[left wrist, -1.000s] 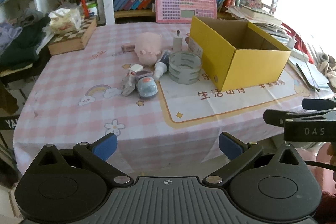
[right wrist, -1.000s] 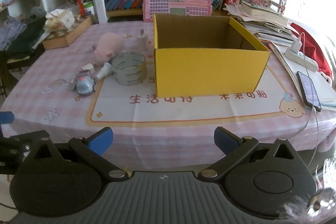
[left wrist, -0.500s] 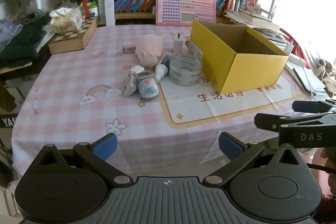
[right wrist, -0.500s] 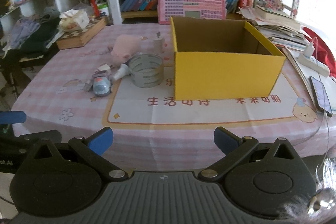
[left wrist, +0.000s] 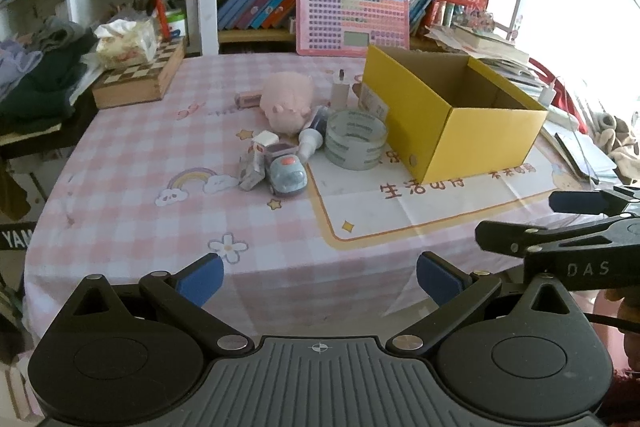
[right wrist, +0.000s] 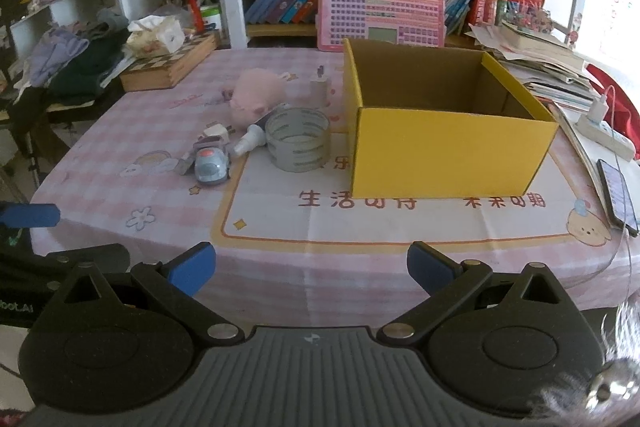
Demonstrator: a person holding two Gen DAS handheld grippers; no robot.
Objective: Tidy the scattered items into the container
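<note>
An open yellow cardboard box (left wrist: 460, 131) (right wrist: 452, 155) stands on the pink checked tablecloth, and what shows of its inside is bare. Left of it lie a clear tape roll (left wrist: 355, 145) (right wrist: 298, 139), a pink plush pig (left wrist: 286, 105) (right wrist: 258, 97), a small white bottle (left wrist: 312, 141) (right wrist: 250, 141), a grey toy car (left wrist: 286, 179) (right wrist: 211, 165), a white plug (right wrist: 216, 133) and a charger (left wrist: 340, 93) (right wrist: 319, 89). My left gripper (left wrist: 318, 277) is open at the table's near edge. My right gripper (right wrist: 310, 269) is open too, in front of the box.
A wooden chessboard box (left wrist: 138, 83) with a tissue pack sits at the far left corner. A pink toy tablet (left wrist: 352, 17) leans against the bookshelf behind. A phone (right wrist: 616, 191) and a power strip (right wrist: 604, 133) lie right of the box. Clothes pile at the left.
Both grippers have drawn back from the table and shifted slightly; the items and the box look farther off. Nothing on the table has moved.
</note>
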